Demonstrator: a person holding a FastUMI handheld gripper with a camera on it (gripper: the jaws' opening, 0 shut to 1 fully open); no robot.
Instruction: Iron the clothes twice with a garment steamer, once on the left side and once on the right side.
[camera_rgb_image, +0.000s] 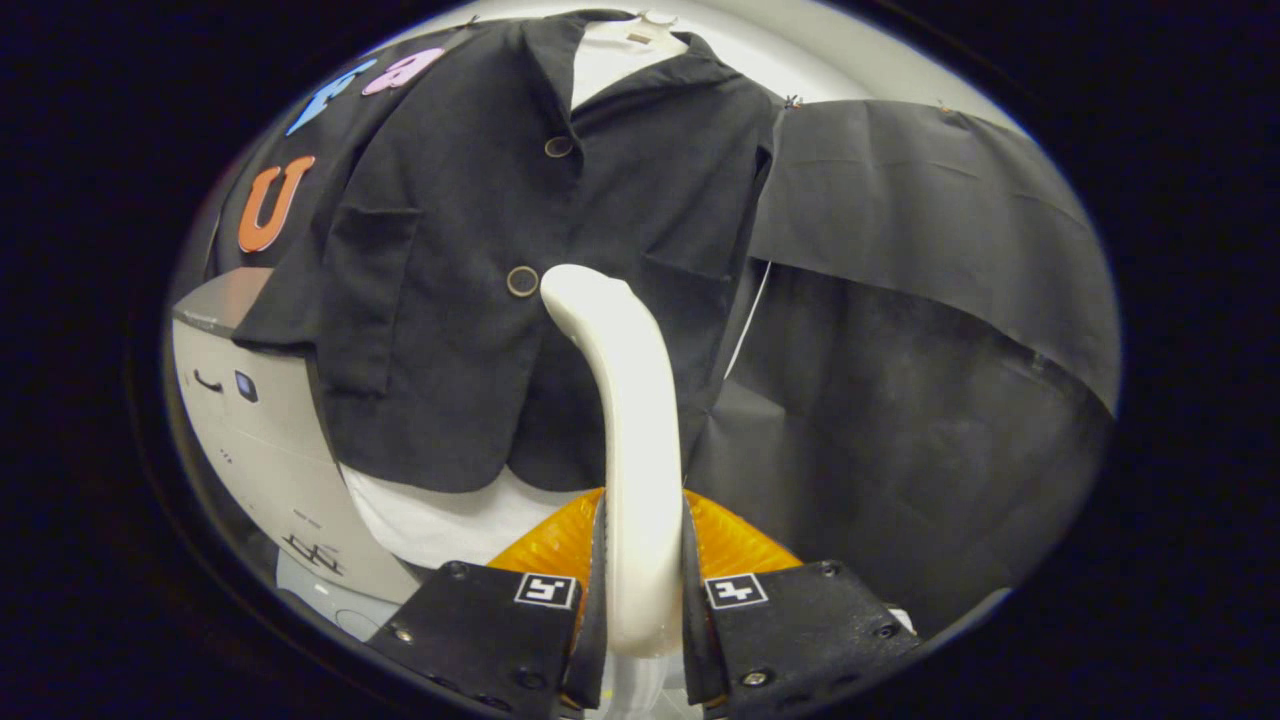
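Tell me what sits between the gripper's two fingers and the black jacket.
In the gripper view, the gripper is shut on the white steamer handle, which rises to the black jacket front. The orange steamer body lies just ahead of the fingers.

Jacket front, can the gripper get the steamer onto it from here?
Probably yes: the gripper is shut on the steamer, whose tip points at the jacket near the lower button, with nothing between them.

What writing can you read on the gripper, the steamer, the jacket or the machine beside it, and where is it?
No readable text.
On the gripper, shut on the white steamer: one square black-and-white marker per finger, a pattern, not words.
On the grey machine left of the black jacket: small dark marks, too small to read.
The tag at the white collar: too small to read.
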